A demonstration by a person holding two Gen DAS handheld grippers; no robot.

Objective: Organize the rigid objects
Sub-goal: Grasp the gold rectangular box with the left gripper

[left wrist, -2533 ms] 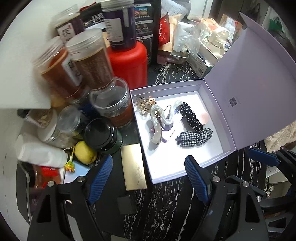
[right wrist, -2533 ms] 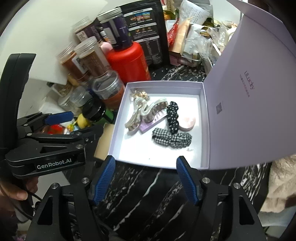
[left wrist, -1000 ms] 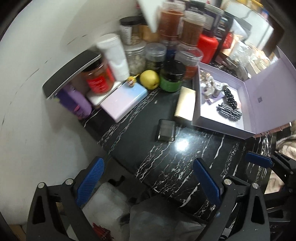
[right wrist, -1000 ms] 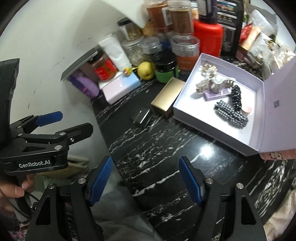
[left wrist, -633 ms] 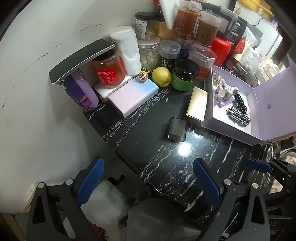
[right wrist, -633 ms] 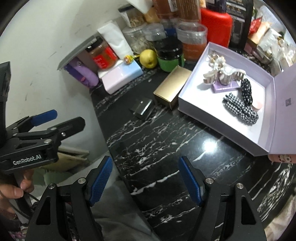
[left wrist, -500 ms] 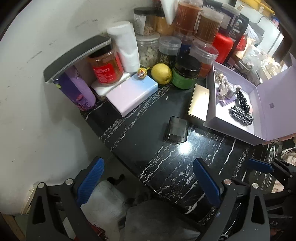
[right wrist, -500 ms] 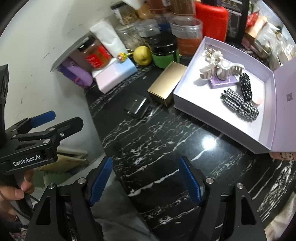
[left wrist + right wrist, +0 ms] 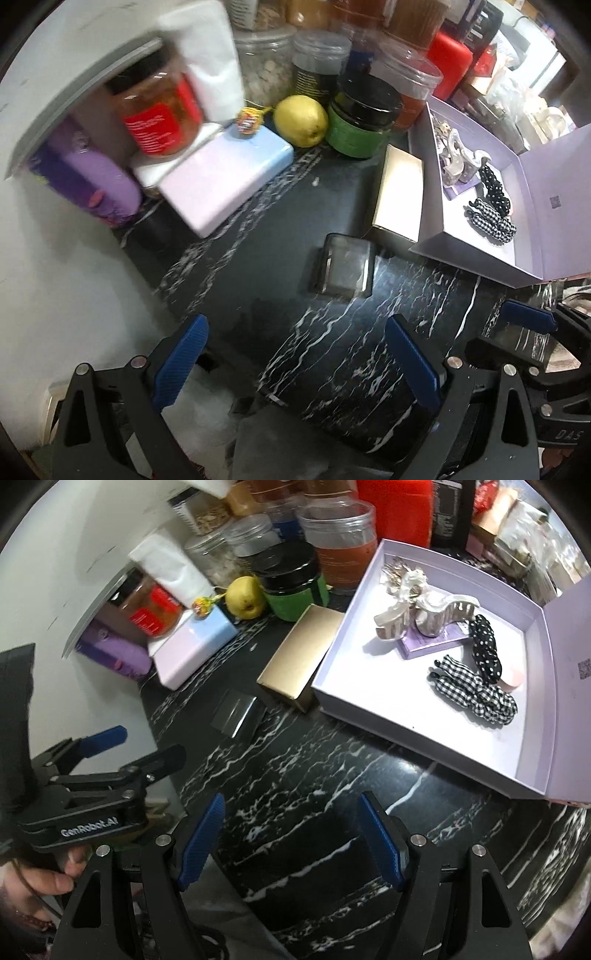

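Both grippers hang over the black marble counter (image 9: 295, 746) with jaws wide apart and nothing between them — the left gripper (image 9: 295, 354) and the right gripper (image 9: 291, 834) alike. A small dark case (image 9: 345, 266) lies flat on the counter, just beside a gold box (image 9: 399, 192). That box sits against the open lilac box (image 9: 369, 709), which holds hair clips (image 9: 424, 613) and scrunchies (image 9: 476, 690).
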